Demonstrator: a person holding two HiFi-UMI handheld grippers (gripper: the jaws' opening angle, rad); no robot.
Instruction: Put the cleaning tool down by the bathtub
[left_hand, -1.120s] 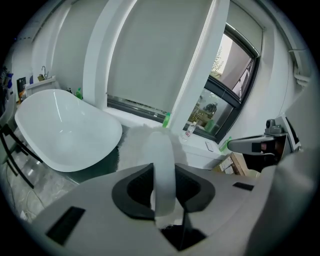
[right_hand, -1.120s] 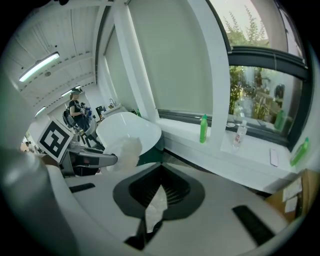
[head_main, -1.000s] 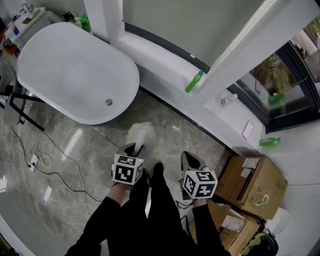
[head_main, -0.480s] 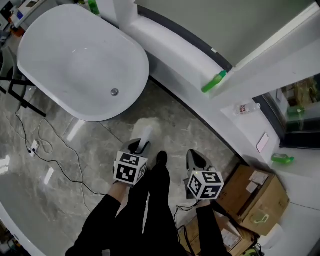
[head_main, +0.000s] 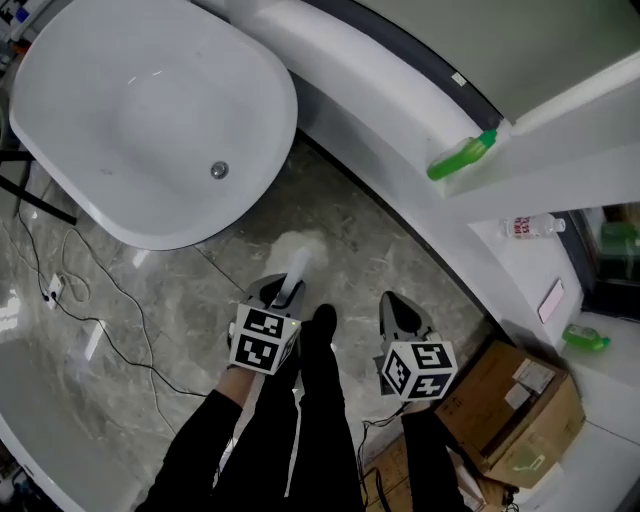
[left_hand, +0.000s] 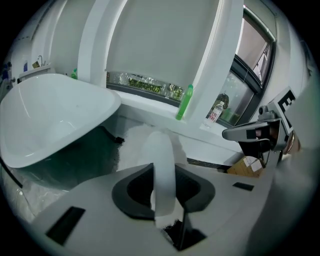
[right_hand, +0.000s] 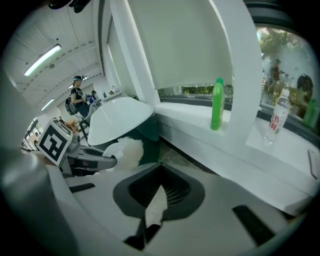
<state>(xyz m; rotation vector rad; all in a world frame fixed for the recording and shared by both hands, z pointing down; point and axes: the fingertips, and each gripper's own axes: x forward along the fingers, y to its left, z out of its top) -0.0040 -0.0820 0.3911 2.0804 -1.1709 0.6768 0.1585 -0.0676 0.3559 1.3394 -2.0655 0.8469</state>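
The cleaning tool is a white fluffy duster (head_main: 298, 250) on a white handle (left_hand: 164, 170). My left gripper (head_main: 283, 295) is shut on that handle, and the fluffy head (left_hand: 137, 145) hangs just past the jaws over the grey marble floor, a short way in front of the white bathtub (head_main: 150, 110). The bathtub (left_hand: 50, 115) fills the left of the left gripper view. My right gripper (head_main: 397, 308) hovers beside the left one with its jaws shut to a point (right_hand: 157, 200); a thin pale sliver shows between the pads. The right gripper view shows the duster head (right_hand: 127, 150) at its left.
A white window sill (head_main: 400, 110) curves behind the tub, with a green bottle (head_main: 462, 156), a clear water bottle (head_main: 530, 227) and a phone (head_main: 551, 300) on it. A cardboard box (head_main: 525, 410) stands at the right. A cable (head_main: 80, 300) trails across the floor at left. Black trouser legs are below.
The head view has shifted, so the tub sits larger at top left and the sill runs further right. Both grippers keep their places, the duster still in the left one.
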